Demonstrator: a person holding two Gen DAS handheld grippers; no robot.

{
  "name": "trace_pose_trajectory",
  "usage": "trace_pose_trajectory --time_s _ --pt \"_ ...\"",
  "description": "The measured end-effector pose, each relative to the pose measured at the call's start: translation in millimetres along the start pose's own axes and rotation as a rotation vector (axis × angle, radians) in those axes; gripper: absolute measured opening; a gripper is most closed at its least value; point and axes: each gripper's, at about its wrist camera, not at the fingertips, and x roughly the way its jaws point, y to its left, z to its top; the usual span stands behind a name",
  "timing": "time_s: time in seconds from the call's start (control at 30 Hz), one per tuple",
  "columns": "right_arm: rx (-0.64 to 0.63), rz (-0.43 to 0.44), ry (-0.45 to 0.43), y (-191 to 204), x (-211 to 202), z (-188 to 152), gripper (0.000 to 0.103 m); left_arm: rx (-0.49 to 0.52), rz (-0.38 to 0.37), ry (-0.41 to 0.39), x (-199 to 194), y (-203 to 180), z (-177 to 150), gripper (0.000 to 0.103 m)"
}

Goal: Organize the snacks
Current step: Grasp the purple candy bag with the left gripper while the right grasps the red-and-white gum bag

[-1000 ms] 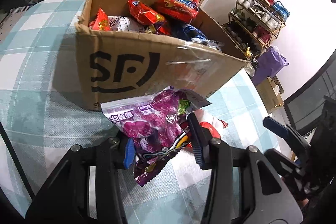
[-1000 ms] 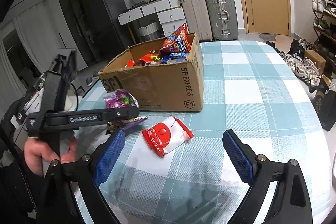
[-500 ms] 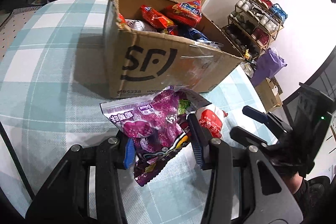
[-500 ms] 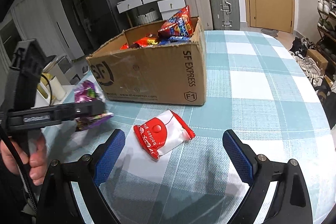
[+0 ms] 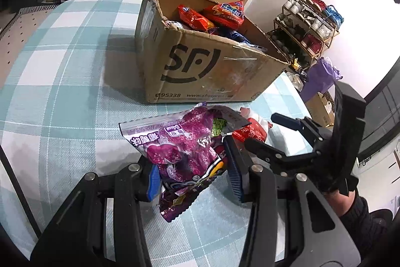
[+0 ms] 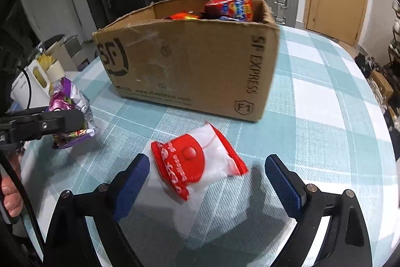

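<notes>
The checked tablecloth [image 6: 325, 96] covers the table on which everything rests. The SF Express cardboard box [image 6: 190, 66] stands on it, open-topped and already heaped with red and blue snack bags [image 5: 222, 14] that rise above its rim. In front of the box, near its printed front wall, the red-and-white snack packet [image 6: 197, 169] lies flat on the cloth. To the left of the box's front corner, the purple snack bag [image 5: 182, 149] is clamped in the left gripper [image 5: 192, 177], whose blue pads squeeze its lower half while the top flops free. The right gripper [image 6: 207, 179] hangs with its jaws spread wide on either side of the red-and-white packet, holding nothing.

The likely troubles: the right fingers could skate over the slick, flat packet and push it toward the box instead of pinching it. The purple bag, held low and crumpled, may slip or snag on the box's torn rim. With the box so full, an added bag could slide back out.
</notes>
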Motion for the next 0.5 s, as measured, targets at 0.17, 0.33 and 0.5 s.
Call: trace_pose_trajectory --time_s 0.17,0.33,0.5 --pt "-0.048 -0.028 0.018 9 9 2 0.091 -0.004 0.006 -0.011 -11 3 -2 0.041" --pt "-0.075 -0.050 0.053 13 18 3 0.064 -0.018 0.016 -0.010 -17 8 -4 0.041" --pt "-0.090 -0.020 0.042 17 14 2 0.049 -0.018 0.021 -0.014 -27 7 -10 0.041"
